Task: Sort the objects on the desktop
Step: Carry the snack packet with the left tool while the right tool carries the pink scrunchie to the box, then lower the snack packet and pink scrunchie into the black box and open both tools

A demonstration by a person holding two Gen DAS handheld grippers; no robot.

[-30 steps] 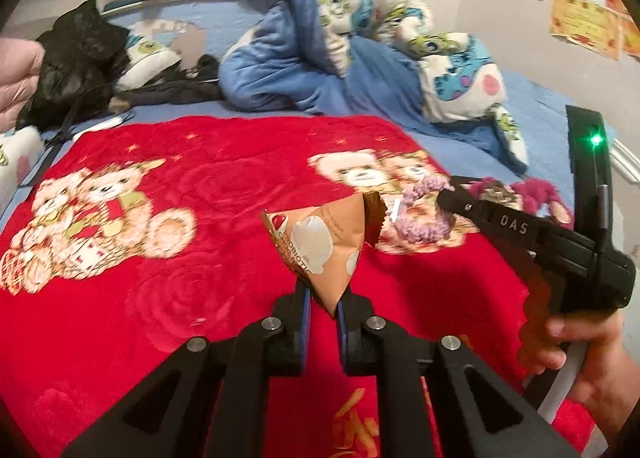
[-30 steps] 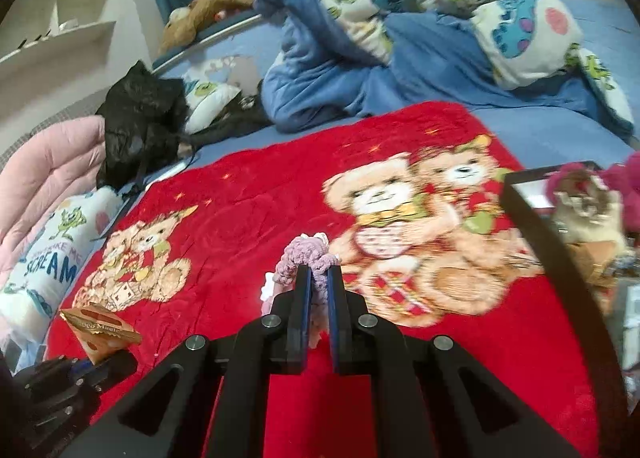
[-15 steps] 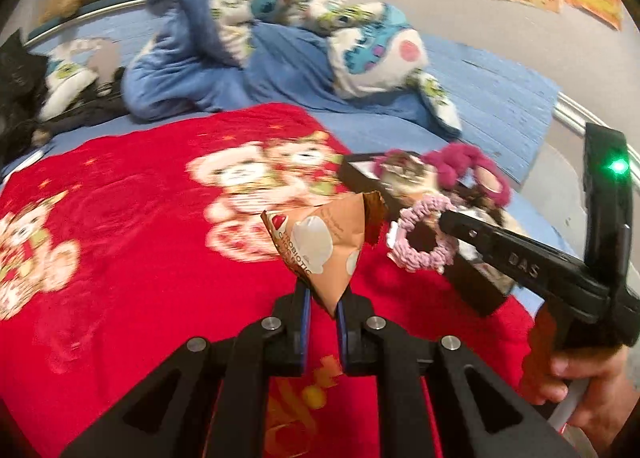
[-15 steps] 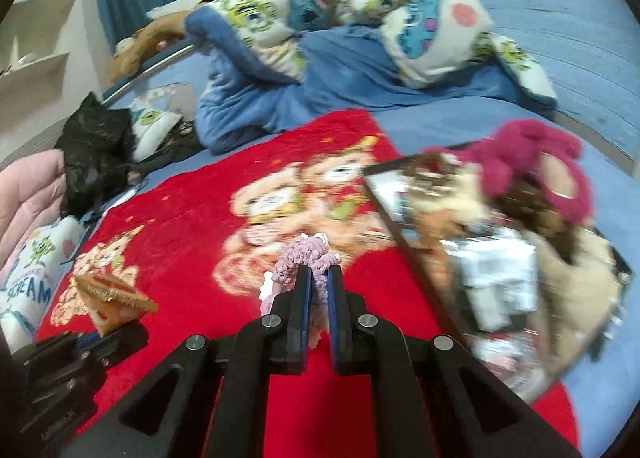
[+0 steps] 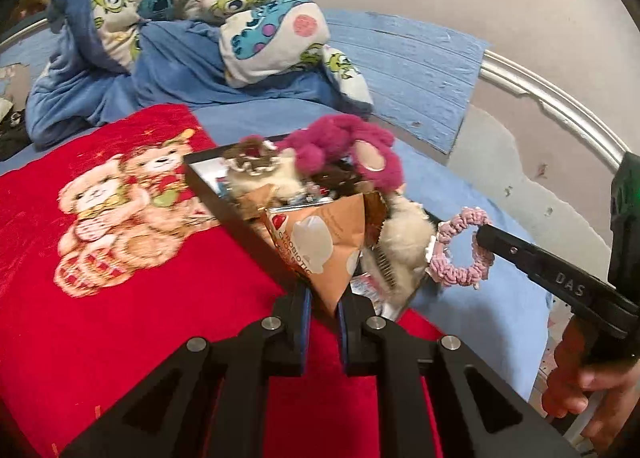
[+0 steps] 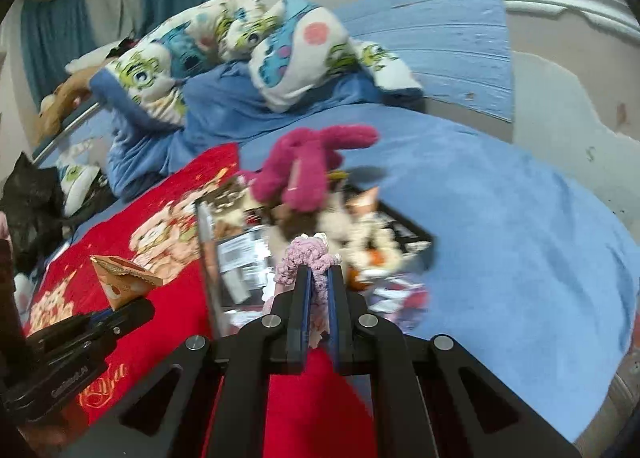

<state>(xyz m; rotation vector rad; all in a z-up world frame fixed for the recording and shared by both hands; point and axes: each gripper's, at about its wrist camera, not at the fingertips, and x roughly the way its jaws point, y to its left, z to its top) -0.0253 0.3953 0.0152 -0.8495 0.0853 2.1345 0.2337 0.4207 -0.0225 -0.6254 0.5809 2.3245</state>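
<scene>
My left gripper [image 5: 323, 298] is shut on the lower corner of an orange triangular snack packet [image 5: 324, 242], held up over the near edge of a black tray [image 5: 224, 201]. My right gripper [image 6: 318, 278] is shut on a pink knitted scrunchie [image 6: 308, 258], also above that tray [image 6: 208, 250]. In the left wrist view the right gripper [image 5: 486, 236] reaches in from the right with the scrunchie [image 5: 460, 254] hanging off its tip. The right wrist view shows the left gripper [image 6: 132, 308] and packet [image 6: 120, 278] at lower left.
The tray holds a magenta plush toy [image 5: 344, 149], a cream plush [image 5: 404, 242] and small packets. It sits where the red teddy-bear blanket [image 5: 100, 217] meets the blue bedsheet [image 6: 500, 217]. A rumpled cartoon quilt [image 5: 180, 9] lies behind; a wall and metal rail [image 5: 552, 101] stand at right.
Both grippers have swung to the right across the red blanket, carrying the packet and the scrunchie. The black tray with plush toys has come from the right edge to directly under them.
</scene>
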